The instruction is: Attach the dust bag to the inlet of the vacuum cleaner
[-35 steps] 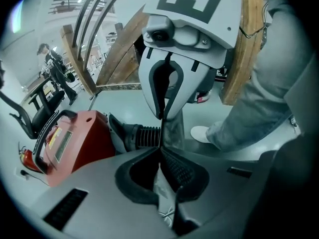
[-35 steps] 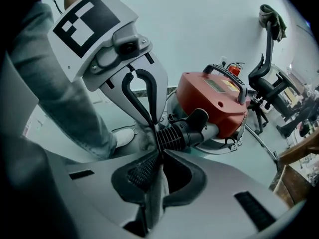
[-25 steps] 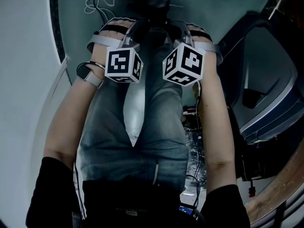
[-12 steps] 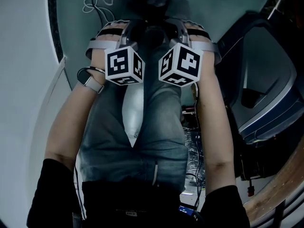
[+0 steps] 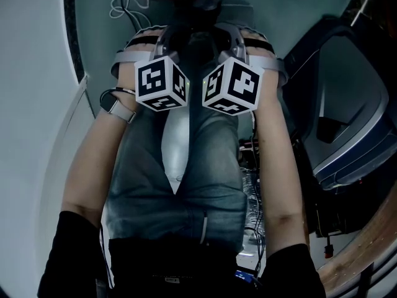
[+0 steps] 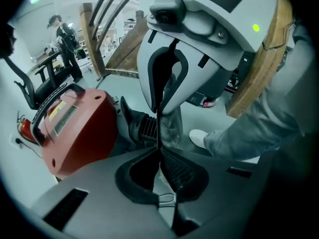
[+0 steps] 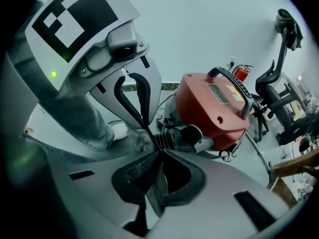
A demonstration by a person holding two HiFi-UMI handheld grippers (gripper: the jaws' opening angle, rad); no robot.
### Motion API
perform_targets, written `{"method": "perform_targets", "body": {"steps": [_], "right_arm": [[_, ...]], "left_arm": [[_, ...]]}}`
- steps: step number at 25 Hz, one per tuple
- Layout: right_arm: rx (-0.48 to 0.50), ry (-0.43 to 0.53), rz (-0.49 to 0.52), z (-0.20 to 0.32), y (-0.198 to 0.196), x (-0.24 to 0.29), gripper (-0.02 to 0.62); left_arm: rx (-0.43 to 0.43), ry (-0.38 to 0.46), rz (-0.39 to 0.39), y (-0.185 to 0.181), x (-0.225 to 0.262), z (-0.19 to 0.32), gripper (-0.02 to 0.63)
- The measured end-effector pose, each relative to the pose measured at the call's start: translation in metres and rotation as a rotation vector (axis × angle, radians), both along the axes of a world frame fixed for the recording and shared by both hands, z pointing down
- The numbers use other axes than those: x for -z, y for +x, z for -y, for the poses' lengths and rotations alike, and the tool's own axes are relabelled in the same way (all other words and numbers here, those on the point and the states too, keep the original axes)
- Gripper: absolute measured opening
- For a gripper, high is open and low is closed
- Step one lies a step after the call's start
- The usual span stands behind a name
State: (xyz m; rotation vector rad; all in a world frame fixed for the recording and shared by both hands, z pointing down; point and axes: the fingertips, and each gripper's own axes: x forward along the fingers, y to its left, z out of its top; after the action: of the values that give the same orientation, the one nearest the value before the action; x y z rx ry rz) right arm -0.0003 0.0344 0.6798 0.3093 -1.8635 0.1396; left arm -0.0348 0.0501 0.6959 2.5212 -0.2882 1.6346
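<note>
The thin grey dust bag [image 6: 172,128] was held pinched in the shut left gripper [image 6: 159,146] and right gripper [image 7: 155,151] near the black ribbed inlet [image 6: 143,127] of the red vacuum cleaner [image 6: 79,128], and could be torn if stretched unevenly.

Workshop-like lab, pale smooth floor [image 6: 99,83], wooden frame [image 6: 122,59] at twelve o'clock in left gripper view, office chairs [image 7: 279,93] at three o'clock and fire extinguisher [image 7: 241,73] at one o'clock in right gripper view.

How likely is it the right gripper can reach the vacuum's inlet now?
Probably yes: the inlet lies just past the right gripper's shut jaws with nothing between, though they hold the bag.
</note>
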Motion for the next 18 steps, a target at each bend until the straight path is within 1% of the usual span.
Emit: {"method": "perform_targets", "body": {"steps": [2, 6, 8, 10, 15, 16, 18], "right_arm": [[-0.040, -0.004, 0.025, 0.002, 0.003, 0.000, 0.037], [-0.158, -0.026, 0.049, -0.001, 0.020, -0.009, 0.037], [-0.179, -0.028, 0.044, -0.001, 0.023, -0.011, 0.037], [-0.161, -0.020, 0.031, 0.002, 0.021, -0.009, 0.037], [-0.090, -0.001, 0.017, 0.014, 0.006, -0.002, 0.037], [-0.088, 0.002, 0.020, 0.014, 0.006, -0.002, 0.037], [-0.114, 0.002, 0.035, 0.012, 0.010, -0.002, 0.037]], "left_arm": [[-0.018, 0.010, 0.023, 0.001, 0.005, 0.006, 0.020], [-0.129, 0.044, 0.050, 0.013, 0.009, 0.017, 0.021], [-0.146, 0.049, 0.046, 0.016, 0.008, 0.020, 0.021], [-0.118, 0.046, 0.028, 0.014, 0.006, 0.021, 0.023], [-0.010, 0.028, 0.003, 0.002, -0.002, 0.017, 0.021], [-0.007, 0.022, 0.007, 0.001, -0.001, 0.017, 0.021], [-0.046, 0.030, 0.028, 0.004, 0.003, 0.020, 0.021]]}}
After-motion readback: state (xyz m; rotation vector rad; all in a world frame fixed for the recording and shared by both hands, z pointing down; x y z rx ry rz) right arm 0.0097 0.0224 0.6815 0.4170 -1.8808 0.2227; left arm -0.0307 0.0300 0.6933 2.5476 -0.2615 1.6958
